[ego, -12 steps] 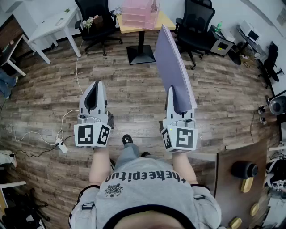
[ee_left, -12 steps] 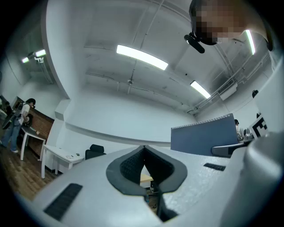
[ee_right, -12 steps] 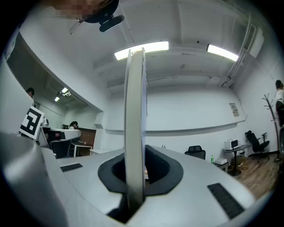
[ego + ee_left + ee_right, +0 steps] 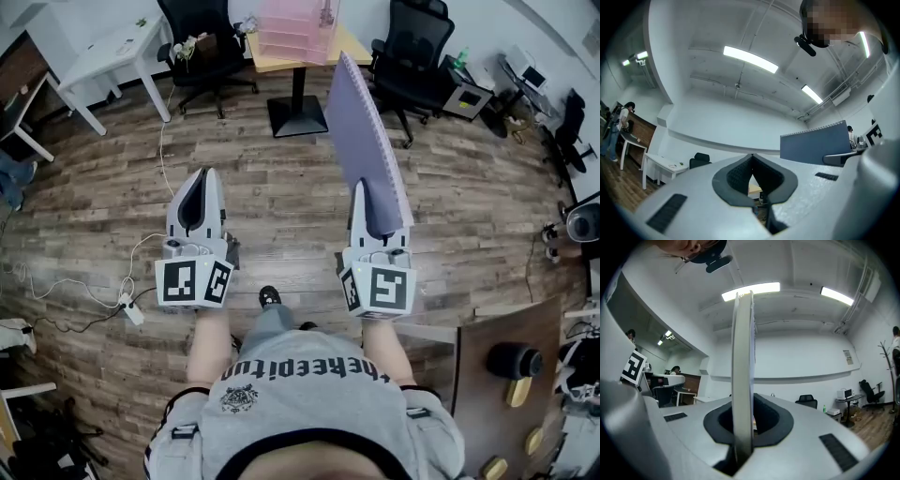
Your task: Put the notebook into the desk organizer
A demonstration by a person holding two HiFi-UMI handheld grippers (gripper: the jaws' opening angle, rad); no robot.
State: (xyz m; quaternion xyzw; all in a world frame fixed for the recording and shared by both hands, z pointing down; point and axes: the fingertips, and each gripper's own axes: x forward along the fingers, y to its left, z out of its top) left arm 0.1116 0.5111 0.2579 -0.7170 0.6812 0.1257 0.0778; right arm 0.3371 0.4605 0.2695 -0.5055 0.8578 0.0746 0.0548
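Room: wood-plank floor (image 4: 272, 206) under me, black office chairs (image 4: 202, 42) round a small table (image 4: 349, 44) ahead.
Desk organizer (image 4: 295, 28): pink, see-through, standing on that table, well apart from both claws.
Notebook (image 4: 366, 141): purple-grey, spiral-bound, up on edge in the air, pointing toward the table.
Right claw (image 4: 370, 202): I have it pinched narrow on the notebook's near end.
Left claw (image 4: 200, 176): tips together, nothing between them, beside the right one.
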